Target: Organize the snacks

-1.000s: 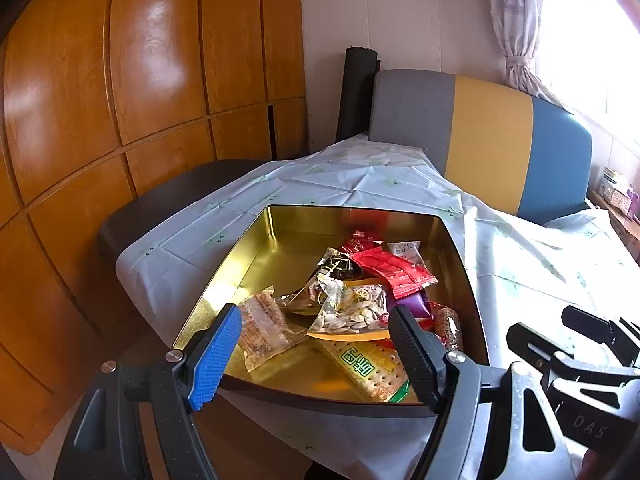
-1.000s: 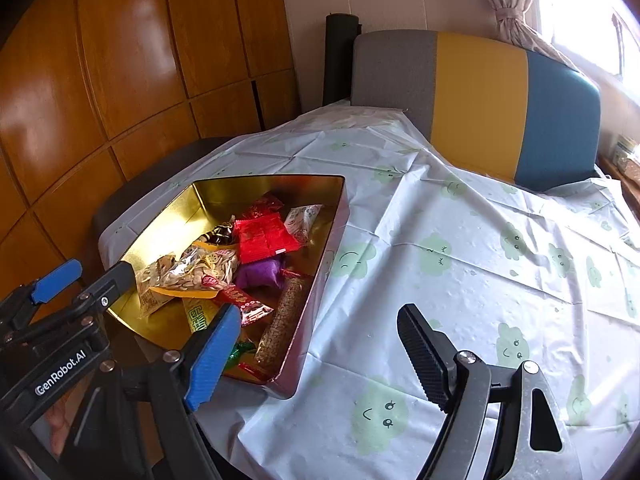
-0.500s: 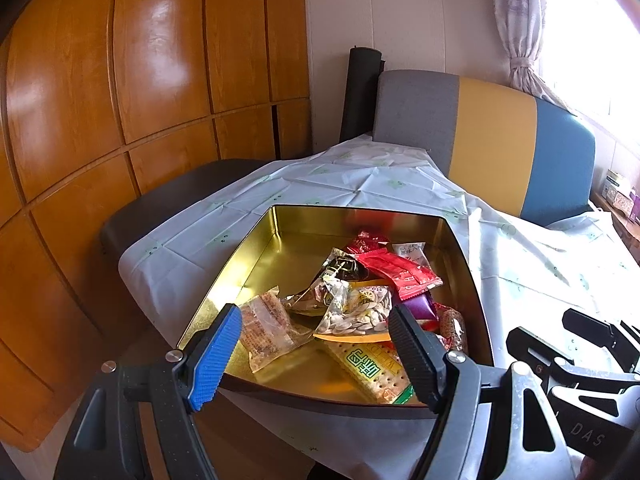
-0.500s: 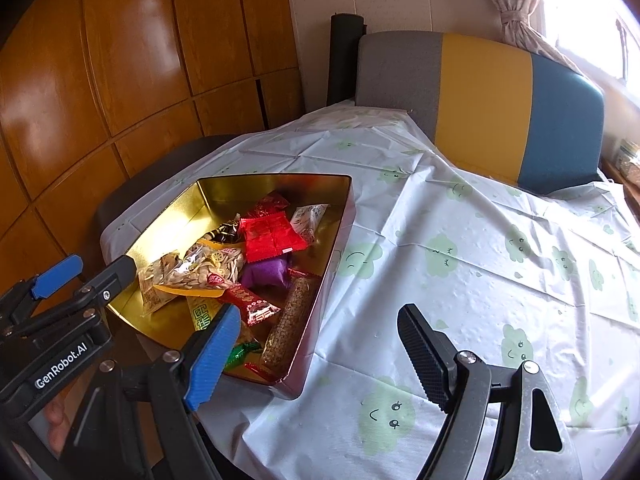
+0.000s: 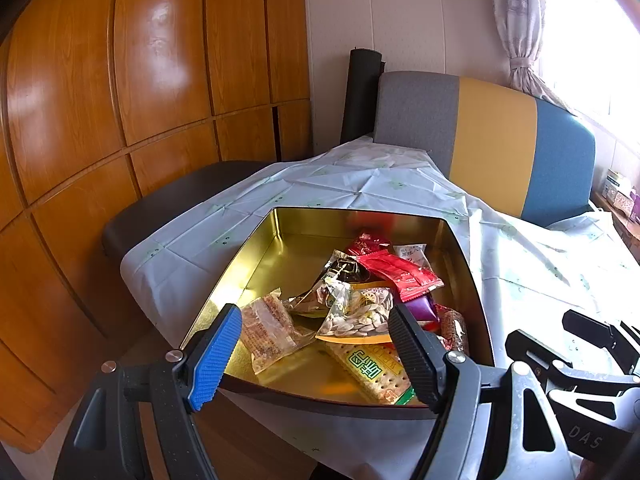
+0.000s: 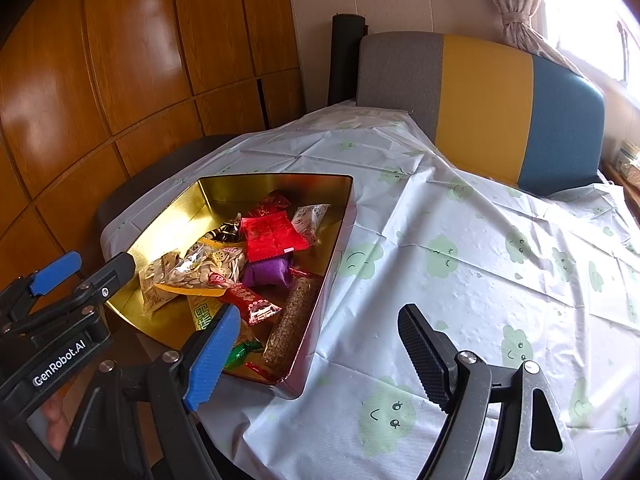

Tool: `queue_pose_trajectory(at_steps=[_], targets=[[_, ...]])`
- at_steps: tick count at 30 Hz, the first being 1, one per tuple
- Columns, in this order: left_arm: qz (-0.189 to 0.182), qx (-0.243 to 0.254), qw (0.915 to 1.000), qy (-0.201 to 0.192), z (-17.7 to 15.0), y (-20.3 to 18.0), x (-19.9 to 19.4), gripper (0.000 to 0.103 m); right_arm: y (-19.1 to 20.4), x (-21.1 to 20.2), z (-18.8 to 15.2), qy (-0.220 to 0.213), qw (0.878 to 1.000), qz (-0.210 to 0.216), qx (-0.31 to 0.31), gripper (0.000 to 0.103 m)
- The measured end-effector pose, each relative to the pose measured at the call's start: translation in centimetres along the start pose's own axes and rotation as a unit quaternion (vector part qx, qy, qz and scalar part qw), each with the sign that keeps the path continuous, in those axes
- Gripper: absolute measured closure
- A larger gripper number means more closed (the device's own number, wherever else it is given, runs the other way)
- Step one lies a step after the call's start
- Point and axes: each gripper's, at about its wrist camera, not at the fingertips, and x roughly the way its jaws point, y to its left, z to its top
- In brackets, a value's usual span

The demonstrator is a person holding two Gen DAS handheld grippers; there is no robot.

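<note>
Gold tin (image 5: 256, 264) holding mixed snack packets (image 6: 276, 236) on a cloud-print worktop (image 6: 460, 264); wood panelling left; both claws, left claw (image 5: 316, 354) and right claw (image 6: 316, 354), wide open, empty.

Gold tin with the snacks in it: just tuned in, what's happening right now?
A person holds a hand-held gripper in each hand, and both are open and empty. The left hand-held gripper hovers over the near edge of the gold metal tin, which sits on the white cloud-print tablecloth. The right hand-held gripper hovers beside the tin, above the cloth. The snacks, such as the clear bag of pale seeds and the flat red packet, lie loosely piled toward the tin's right side; none is gripped.
</note>
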Motion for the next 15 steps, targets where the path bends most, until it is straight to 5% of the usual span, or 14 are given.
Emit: queue_pose_trajectory(at_steps=[15], targets=[[0.002, 0.001, 1.0, -0.003, 0.03, 0.02, -0.29, 0.026, 0.03, -0.07, -0.04, -0.002, 1.0, -0.001, 0.001, 0.02]])
